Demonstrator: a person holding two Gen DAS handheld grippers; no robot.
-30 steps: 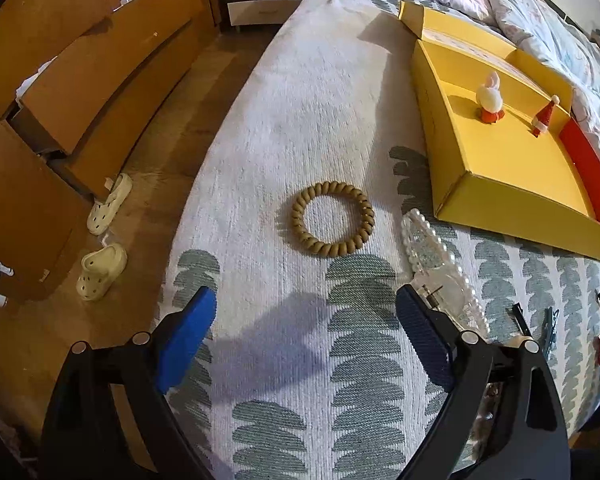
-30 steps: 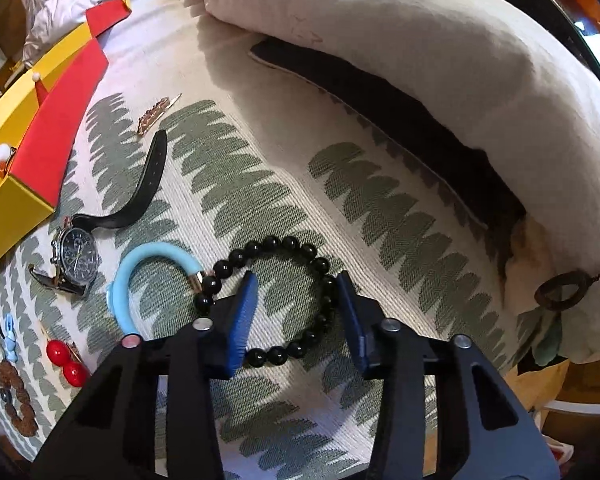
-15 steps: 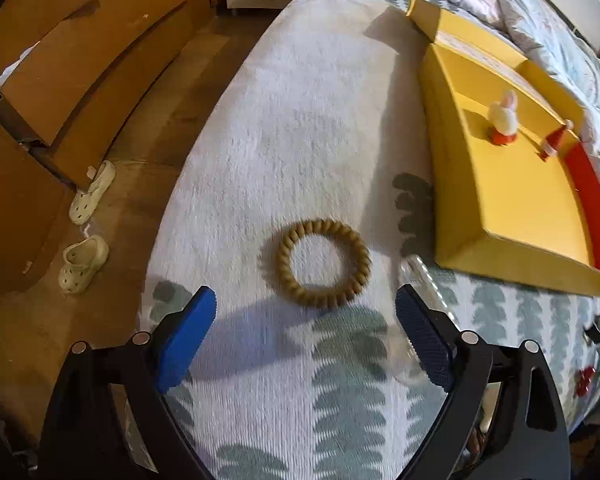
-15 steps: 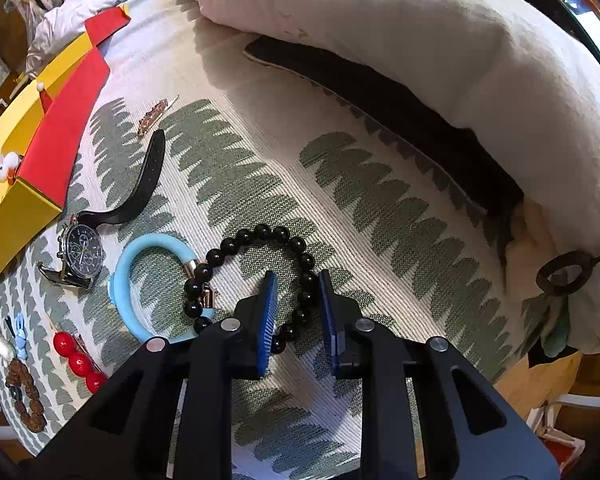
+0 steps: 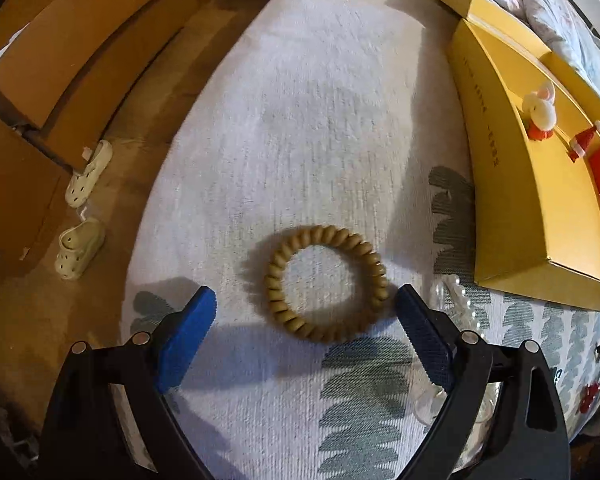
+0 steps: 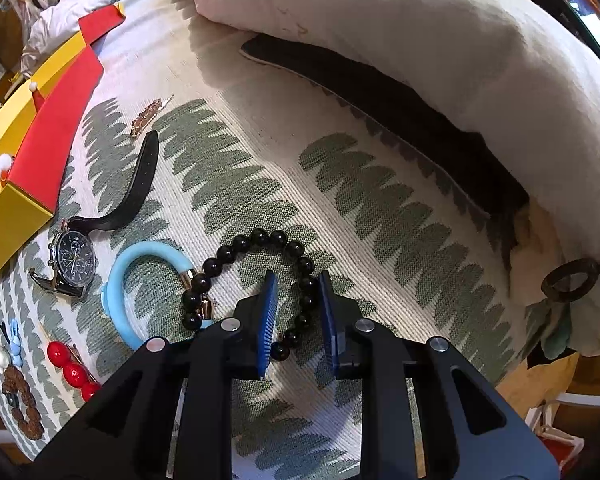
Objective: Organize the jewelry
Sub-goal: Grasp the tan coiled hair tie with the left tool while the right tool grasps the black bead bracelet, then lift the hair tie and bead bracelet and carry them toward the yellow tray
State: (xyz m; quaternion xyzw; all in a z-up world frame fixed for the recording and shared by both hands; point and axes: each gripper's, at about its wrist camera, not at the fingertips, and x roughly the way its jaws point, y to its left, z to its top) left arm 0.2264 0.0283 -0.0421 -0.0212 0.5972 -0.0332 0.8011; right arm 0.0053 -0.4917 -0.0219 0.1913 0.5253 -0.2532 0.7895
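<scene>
In the left wrist view, a tan coiled ring bracelet (image 5: pixel 326 283) lies on the patterned bedspread. My left gripper (image 5: pixel 305 307) is wide open, its jaws at either side of the ring and just above it. In the right wrist view, a black bead bracelet (image 6: pixel 256 276) lies on the bedspread. My right gripper (image 6: pixel 296 300) has narrowed its blue pads (image 6: pixel 267 320) around the bracelet's right side; the beads sit between the jaws with a small gap still showing. A yellow box (image 5: pixel 540 208) with a red flap lies to the right of the left gripper.
Near the bead bracelet lie a light blue bangle (image 6: pixel 128 280), a black wristwatch (image 6: pixel 74 260), red beads (image 6: pixel 70 368), a brown bead string (image 6: pixel 22 404) and a small clip (image 6: pixel 146 116). A pearl hair clip (image 5: pixel 456 300) lies beside the tan ring. A big pillow (image 6: pixel 440 72) lies beyond. Slippers (image 5: pixel 80 248) lie on the floor.
My left gripper has moved forward, so the tan ring now lies between its open jaws. My right gripper has narrowed around the right side of the black bead bracelet.
</scene>
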